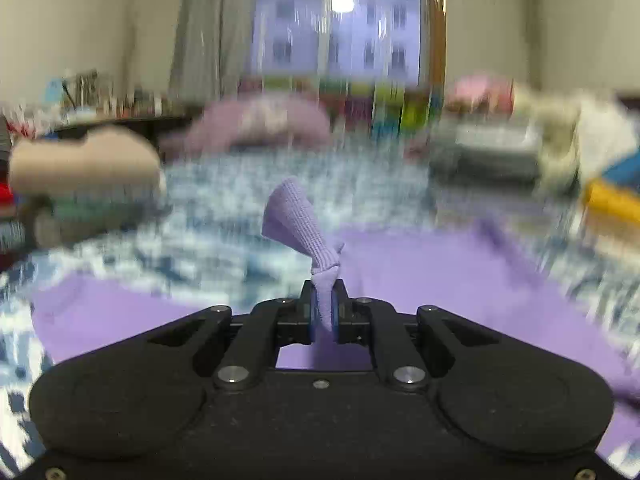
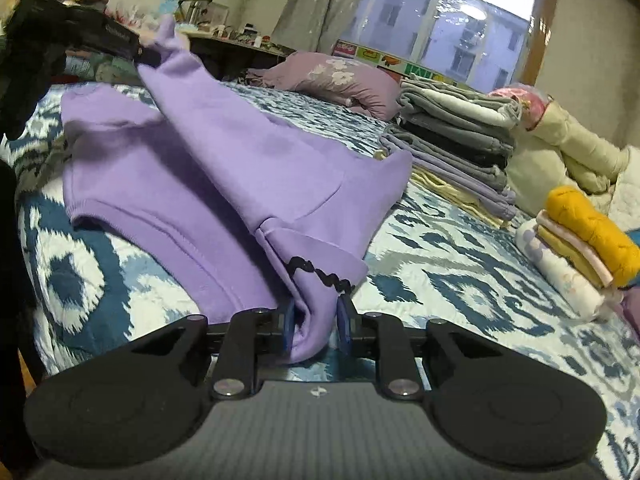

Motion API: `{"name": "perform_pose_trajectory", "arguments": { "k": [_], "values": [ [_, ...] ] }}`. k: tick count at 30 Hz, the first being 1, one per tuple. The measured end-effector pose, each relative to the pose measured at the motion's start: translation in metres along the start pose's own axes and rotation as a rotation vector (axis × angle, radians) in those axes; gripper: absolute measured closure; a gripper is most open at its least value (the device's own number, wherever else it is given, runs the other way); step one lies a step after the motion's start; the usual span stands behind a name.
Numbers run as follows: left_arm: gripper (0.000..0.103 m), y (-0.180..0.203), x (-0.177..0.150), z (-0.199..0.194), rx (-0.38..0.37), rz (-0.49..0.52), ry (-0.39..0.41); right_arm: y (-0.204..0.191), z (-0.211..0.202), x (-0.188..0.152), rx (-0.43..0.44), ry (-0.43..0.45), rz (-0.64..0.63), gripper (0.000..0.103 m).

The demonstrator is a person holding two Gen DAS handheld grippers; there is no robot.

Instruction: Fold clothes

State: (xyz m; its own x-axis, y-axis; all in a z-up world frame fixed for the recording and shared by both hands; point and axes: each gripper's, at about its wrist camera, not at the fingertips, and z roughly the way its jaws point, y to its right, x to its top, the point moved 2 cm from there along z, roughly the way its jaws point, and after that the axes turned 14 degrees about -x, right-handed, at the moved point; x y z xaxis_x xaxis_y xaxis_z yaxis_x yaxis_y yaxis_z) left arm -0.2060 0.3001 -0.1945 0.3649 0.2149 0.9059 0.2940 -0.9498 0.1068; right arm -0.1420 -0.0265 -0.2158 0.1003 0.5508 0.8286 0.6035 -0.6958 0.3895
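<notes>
A lilac sweatshirt (image 2: 224,168) lies spread on the blue and white patterned bed cover (image 2: 460,264). My left gripper (image 1: 325,312) is shut on its ribbed sleeve cuff (image 1: 296,220), which sticks up past the pads; the sleeve is lifted off the garment. The left gripper also shows at the upper left of the right wrist view (image 2: 132,50), holding the raised sleeve. My right gripper (image 2: 316,330) is shut on a bunched lilac edge with black wavy trim (image 2: 320,276), near the bed's front.
A stack of folded grey and lilac clothes (image 2: 460,140) stands at the back right. A smaller yellow and white folded pile (image 2: 580,240) lies at the right. A lilac pillow (image 2: 336,80) lies by the window. Cream bedding (image 2: 560,148) lies at far right.
</notes>
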Motion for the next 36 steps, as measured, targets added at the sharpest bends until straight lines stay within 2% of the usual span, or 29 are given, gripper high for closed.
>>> {"name": "perform_pose_trajectory", "arguments": {
  "k": [2, 4, 5, 6, 8, 13, 14, 16, 17, 18, 19, 20, 21, 25, 28, 32, 36],
  "values": [
    [0.097, -0.002, -0.012, 0.013, 0.015, 0.010, -0.081, 0.000, -0.001, 0.000, 0.002, -0.002, -0.013, 0.079],
    [0.097, -0.003, -0.012, 0.015, 0.015, 0.018, -0.095, 0.001, -0.007, 0.001, 0.012, 0.006, -0.027, 0.079],
    [0.097, -0.004, -0.011, 0.015, 0.012, 0.015, -0.095, 0.001, -0.014, 0.003, 0.017, 0.028, -0.044, 0.073],
    [0.096, -0.006, -0.011, 0.015, 0.010, 0.012, -0.100, 0.001, -0.022, 0.005, 0.027, 0.055, -0.058, 0.058],
    [0.096, -0.006, -0.014, 0.017, 0.009, 0.013, -0.114, 0.004, -0.038, 0.010, 0.061, 0.138, -0.035, 0.048],
    [0.095, -0.008, -0.012, 0.018, -0.013, 0.007, -0.157, 0.021, -0.009, 0.034, 0.082, 0.164, 0.231, 0.052],
    [0.079, -0.010, -0.009, 0.014, 0.006, 0.004, -0.154, 0.021, 0.006, 0.034, 0.099, 0.111, 0.263, 0.057],
    [0.058, -0.015, 0.002, 0.004, 0.089, 0.005, -0.125, 0.016, 0.030, 0.031, 0.154, -0.009, 0.274, 0.058],
    [0.059, -0.015, 0.008, -0.001, 0.142, 0.025, -0.103, 0.010, 0.032, 0.031, 0.153, -0.020, 0.249, 0.057],
    [0.059, -0.008, 0.016, -0.006, 0.208, 0.088, -0.073, 0.005, 0.034, 0.031, 0.150, -0.027, 0.226, 0.057],
    [0.059, 0.003, 0.024, -0.008, 0.243, 0.154, -0.048, 0.002, 0.033, 0.032, 0.141, -0.022, 0.209, 0.057],
    [0.059, 0.014, 0.032, -0.007, 0.228, 0.187, -0.037, -0.001, 0.032, 0.032, 0.133, -0.017, 0.191, 0.057],
    [0.059, 0.027, 0.041, -0.003, 0.172, 0.185, -0.032, -0.004, 0.031, 0.033, 0.127, -0.012, 0.178, 0.057],
    [0.058, 0.079, 0.075, 0.042, -0.148, 0.042, -0.050, -0.003, 0.029, 0.029, 0.124, 0.008, 0.162, 0.057],
    [0.058, 0.113, 0.099, 0.096, -0.323, -0.049, -0.096, -0.003, 0.027, 0.028, 0.131, 0.017, 0.160, 0.057],
    [0.057, 0.146, 0.125, 0.181, -0.411, -0.128, -0.189, 0.000, 0.030, 0.027, 0.147, 0.017, 0.181, 0.057],
    [0.057, 0.159, 0.140, 0.254, -0.425, -0.199, -0.288, 0.002, 0.030, 0.026, 0.163, 0.017, 0.193, 0.057]
  ]
}}
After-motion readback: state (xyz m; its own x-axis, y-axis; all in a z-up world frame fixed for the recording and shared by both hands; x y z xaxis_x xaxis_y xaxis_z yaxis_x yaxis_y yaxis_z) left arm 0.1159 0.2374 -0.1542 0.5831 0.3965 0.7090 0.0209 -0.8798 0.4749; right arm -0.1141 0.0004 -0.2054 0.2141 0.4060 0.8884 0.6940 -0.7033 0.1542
